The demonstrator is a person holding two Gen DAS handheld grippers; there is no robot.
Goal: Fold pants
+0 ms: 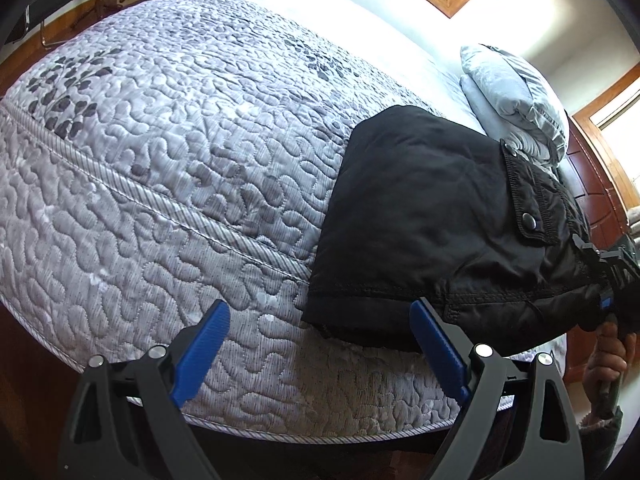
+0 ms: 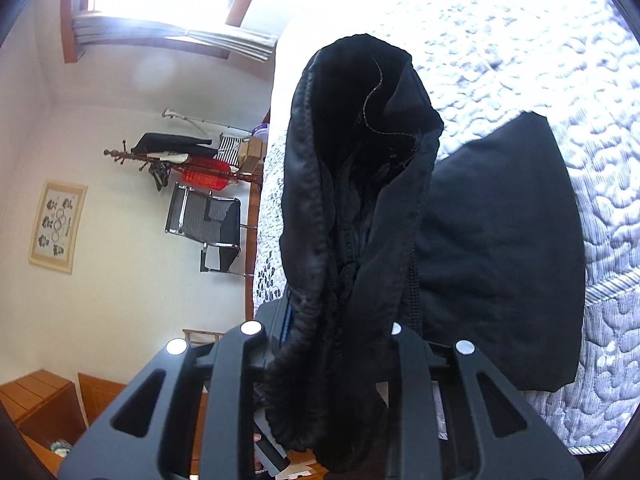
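The black padded nylon pants point(image 1: 432, 224) lie partly folded at the near edge of the bed with the grey quilted cover point(image 1: 168, 152), close to the pale grey pillow point(image 1: 516, 100), with the snap-flap pocket point(image 1: 528, 204) facing up. The right tongs point(image 2: 340, 344) are pinching a thick bunch of the waistband end, which rises in a limp loop before the right camera; their blue pads are mostly buried in cloth, so how deep the bite goes is hard to judge. The left tongs point(image 1: 320, 344) hover spread wide and empty just before the hemmed lower edge. The fabric looks soft, puffy and rather slick, light but bulky, so it will likely sag and slide; I'd take it at a stitched seam or hem, where the layers are firm.
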